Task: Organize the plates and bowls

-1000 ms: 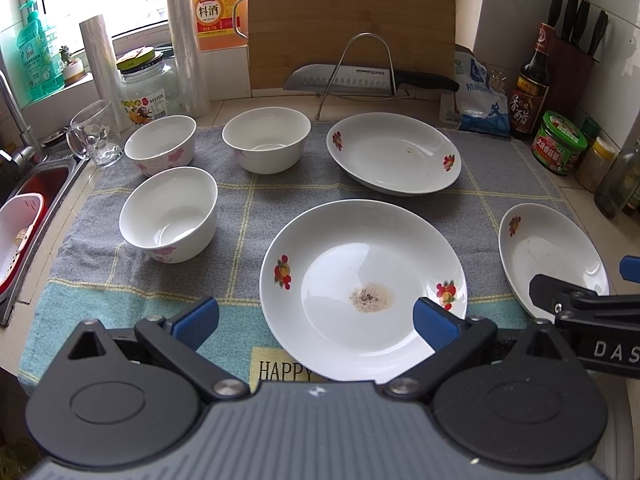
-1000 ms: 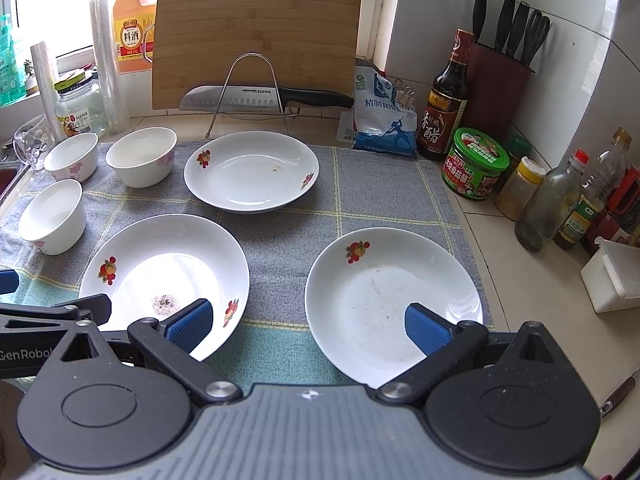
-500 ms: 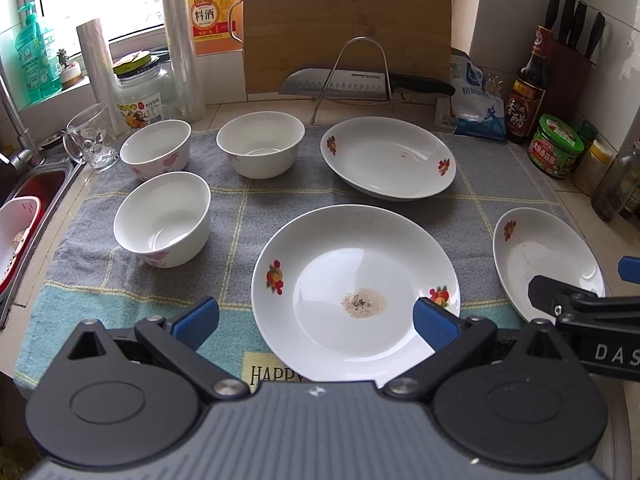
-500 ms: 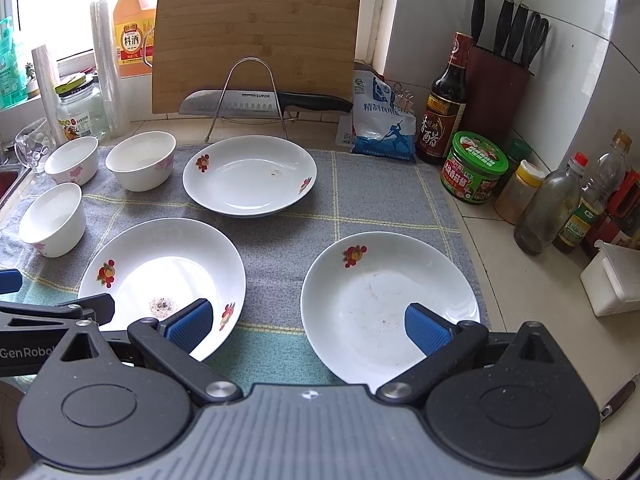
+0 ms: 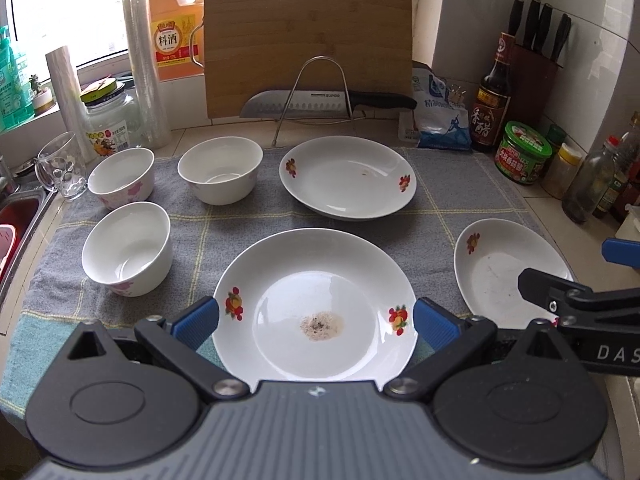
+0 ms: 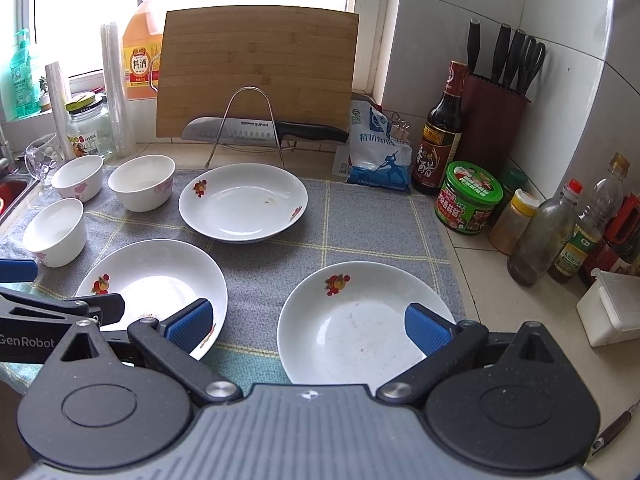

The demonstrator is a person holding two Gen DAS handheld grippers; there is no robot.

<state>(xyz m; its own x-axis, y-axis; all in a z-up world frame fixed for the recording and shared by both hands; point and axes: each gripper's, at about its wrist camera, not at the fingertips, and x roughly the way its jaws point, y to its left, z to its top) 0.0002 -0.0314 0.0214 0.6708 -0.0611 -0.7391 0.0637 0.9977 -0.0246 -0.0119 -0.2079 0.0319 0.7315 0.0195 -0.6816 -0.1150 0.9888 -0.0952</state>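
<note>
While both jaws gape: left gripper (image 5: 315, 322) over soiled white floral plate (image 5: 316, 304); right gripper (image 6: 310, 326) over neighbouring white plate (image 6: 360, 320); pinch near rim squarely.

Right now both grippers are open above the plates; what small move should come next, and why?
Probably lower the left gripper onto the near rim of the crumb-stained plate and close on it. The jaws stand open, the plate sits between the fingers, nothing is held, and all three plates lie apart on the towel. The right gripper is likewise open over the right plate.
</note>
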